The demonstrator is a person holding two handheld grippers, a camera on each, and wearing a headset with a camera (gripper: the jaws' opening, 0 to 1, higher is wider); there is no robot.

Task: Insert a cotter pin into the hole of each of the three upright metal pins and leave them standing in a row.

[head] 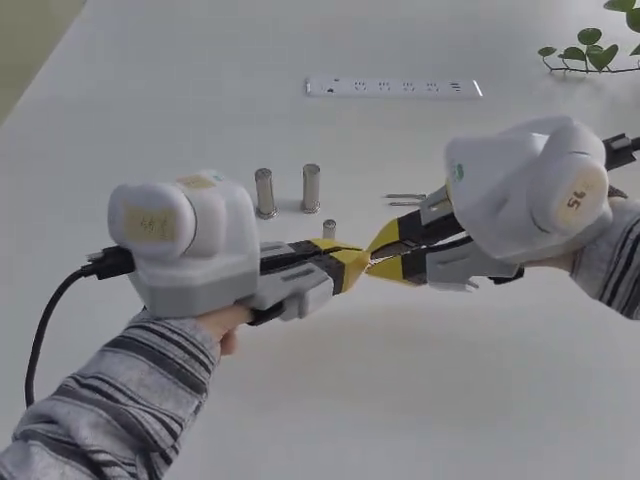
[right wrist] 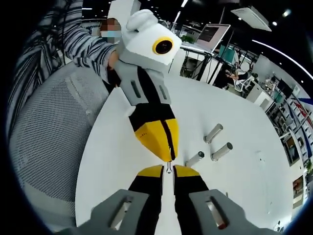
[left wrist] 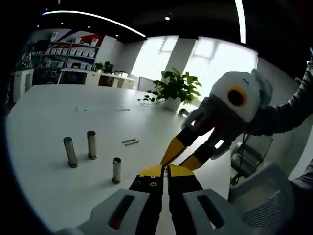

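Observation:
Three upright metal pins stand on the white table: two tall ones (head: 265,192) (head: 311,187) and one (head: 329,229) half hidden behind the grippers. In the left gripper view they are (left wrist: 70,152), (left wrist: 91,144), (left wrist: 116,170). The left gripper (head: 352,262) and right gripper (head: 374,258) meet tip to tip above the table, in front of the pins. A thin cotter pin (right wrist: 168,168) bridges the two tips. The left gripper (left wrist: 167,169) is shut on one end. The right gripper (right wrist: 168,172) is closed to a narrow gap around the other end.
Two loose cotter pins (head: 405,198) lie right of the metal pins. A white power strip (head: 393,88) lies at the back, and a plant (head: 590,50) sits at the far right corner. A mesh chair (right wrist: 54,147) stands beside the table edge.

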